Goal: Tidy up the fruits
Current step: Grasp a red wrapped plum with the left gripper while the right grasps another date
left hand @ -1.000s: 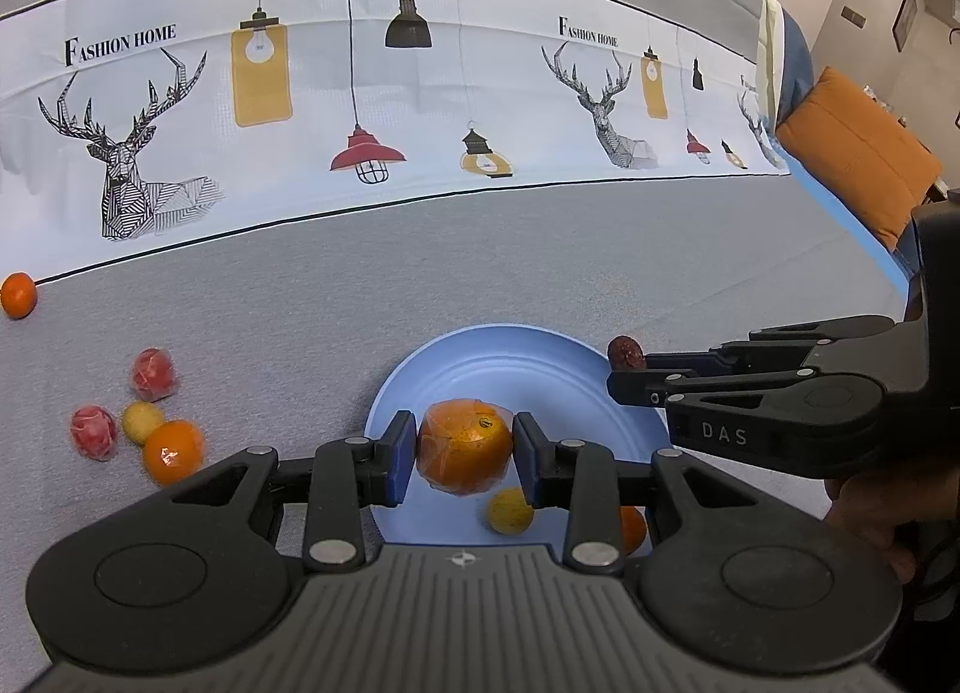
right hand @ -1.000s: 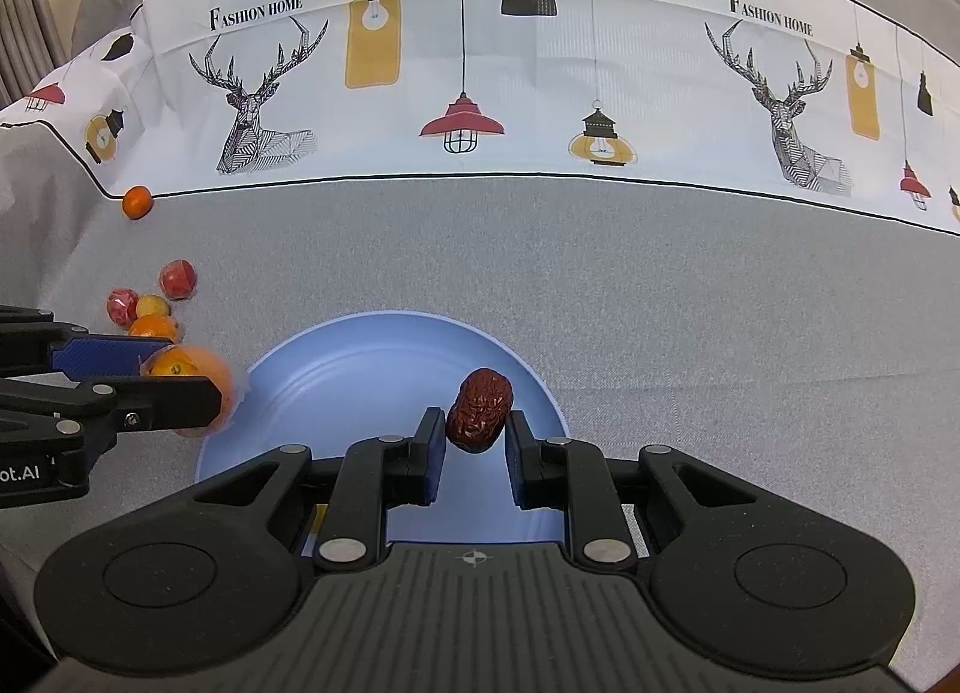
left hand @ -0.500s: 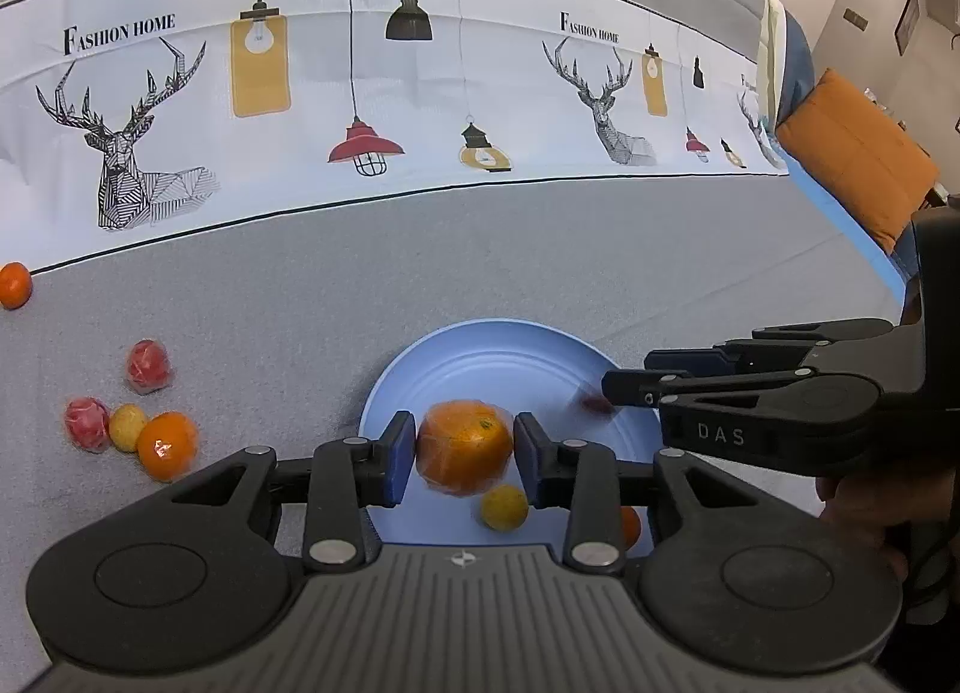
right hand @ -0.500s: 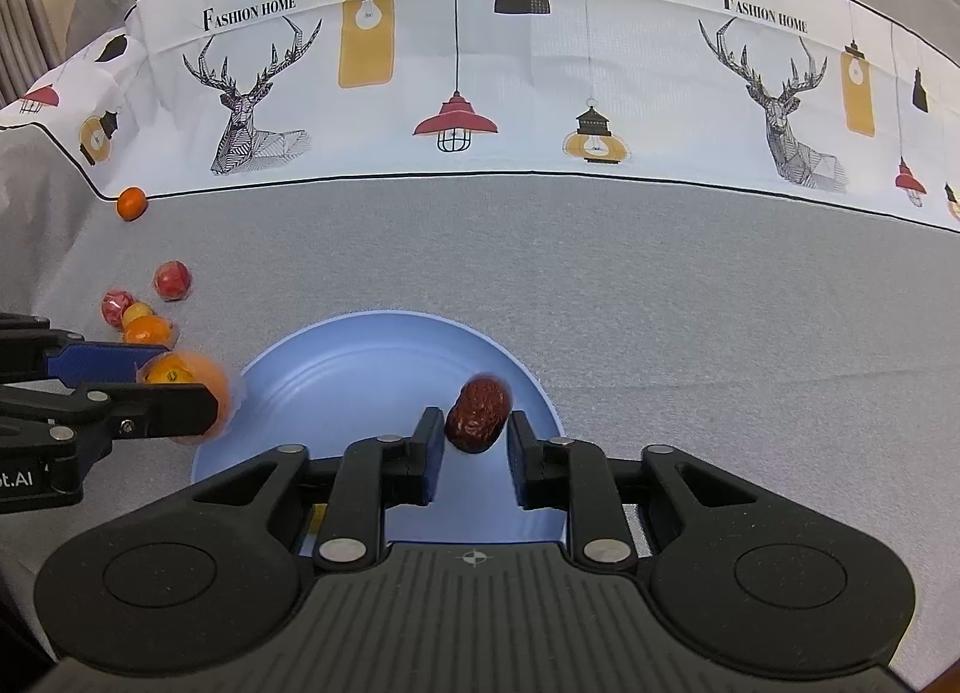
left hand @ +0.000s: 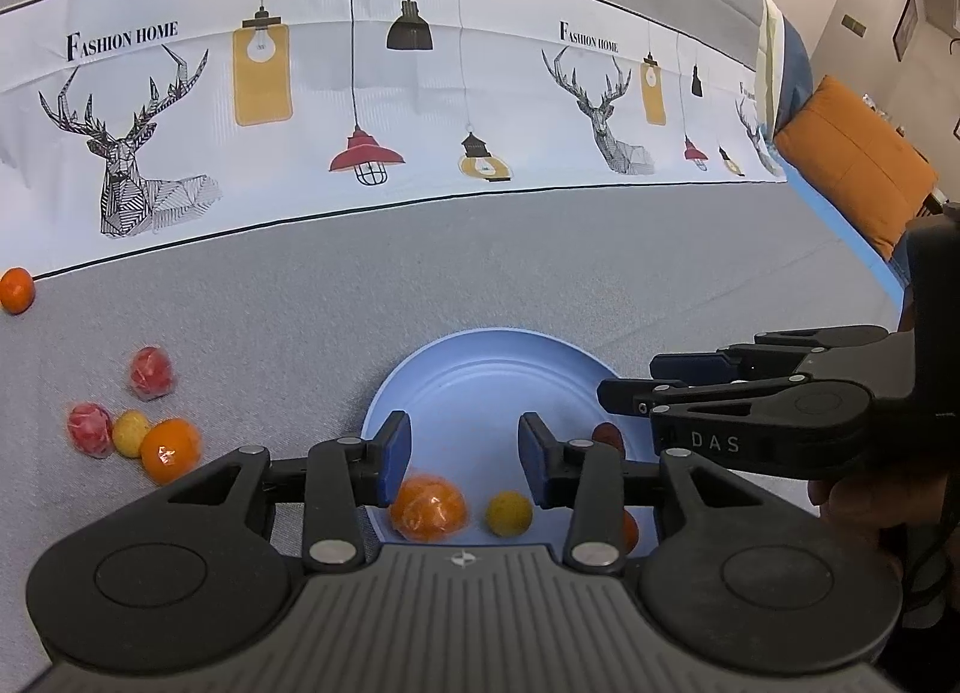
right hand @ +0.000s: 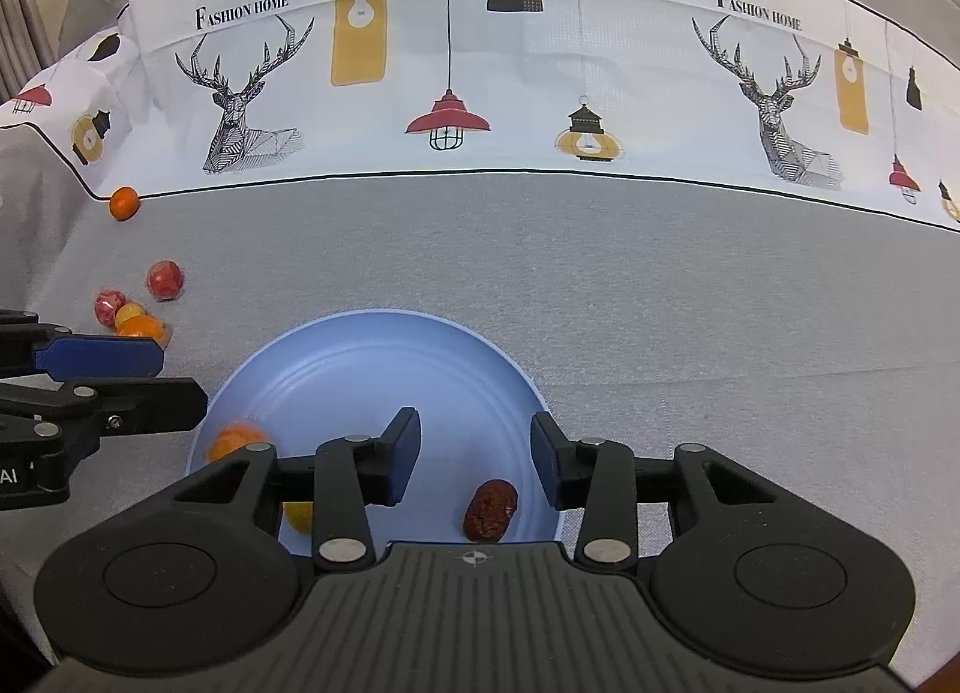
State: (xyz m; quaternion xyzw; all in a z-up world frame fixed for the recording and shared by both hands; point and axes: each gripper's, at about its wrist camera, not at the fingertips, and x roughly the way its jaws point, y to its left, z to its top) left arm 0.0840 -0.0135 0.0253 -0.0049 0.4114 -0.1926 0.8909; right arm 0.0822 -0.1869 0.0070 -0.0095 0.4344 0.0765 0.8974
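A light blue plate (left hand: 480,387) (right hand: 360,369) lies on the grey cloth. On it lie a wrapped orange (left hand: 428,507) (right hand: 231,440), a small yellow fruit (left hand: 509,513) (right hand: 298,515), a dark red date (right hand: 490,510) (left hand: 608,436) and a bit of another orange fruit (left hand: 629,530). My left gripper (left hand: 465,456) is open and empty above the plate's near edge. My right gripper (right hand: 474,453) is open and empty above the plate, the date below it.
Left of the plate lie two red wrapped fruits (left hand: 151,372) (left hand: 90,429), a yellow one (left hand: 130,432) and an orange (left hand: 170,450). Another orange (left hand: 15,290) lies far left by the printed cloth band. An orange cushion (left hand: 852,159) is at the right.
Both grippers have opened. The wrapped orange dropped from the left gripper onto the plate. The date dropped from the right gripper onto the plate.
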